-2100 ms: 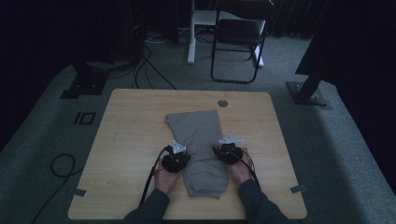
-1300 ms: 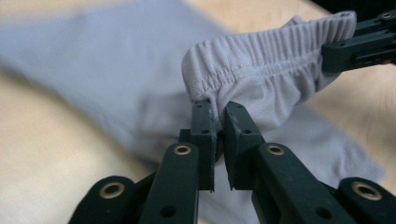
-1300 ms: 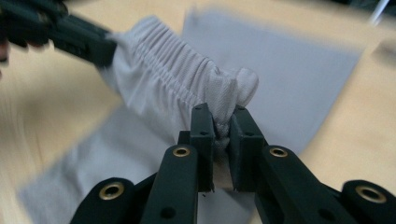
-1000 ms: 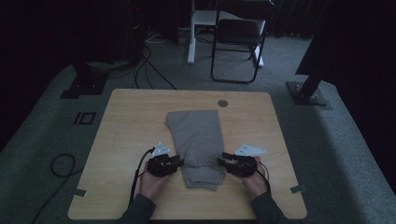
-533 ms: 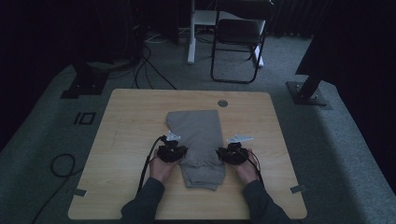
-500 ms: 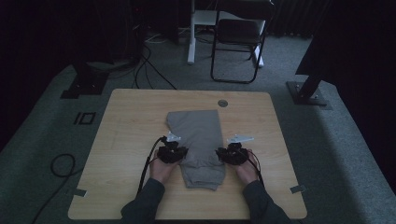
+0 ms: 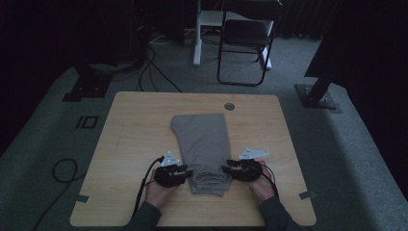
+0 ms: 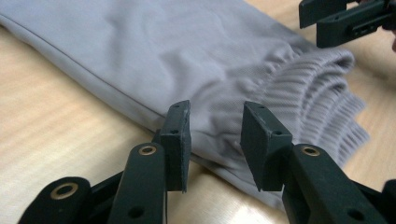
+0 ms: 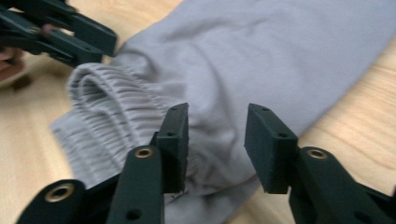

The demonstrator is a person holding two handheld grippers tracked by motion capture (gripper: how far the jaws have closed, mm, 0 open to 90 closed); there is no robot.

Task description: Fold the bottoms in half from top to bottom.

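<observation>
Grey folded trousers (image 7: 202,144), lying flat lengthwise mid-table, ribbed elastic waistband (image 7: 210,179) bunched at the near end

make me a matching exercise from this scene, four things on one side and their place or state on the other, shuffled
Things:
1. grey trousers
2. left gripper
3. right gripper
4. folding chair

Places or states:
A. on the floor beyond the table
B. jaws open at the waistband's right edge
C. folded lengthwise on the table, waistband toward the person
D. jaws open at the waistband's left edge

Pairs: 1-C, 2-D, 3-B, 4-A
</observation>
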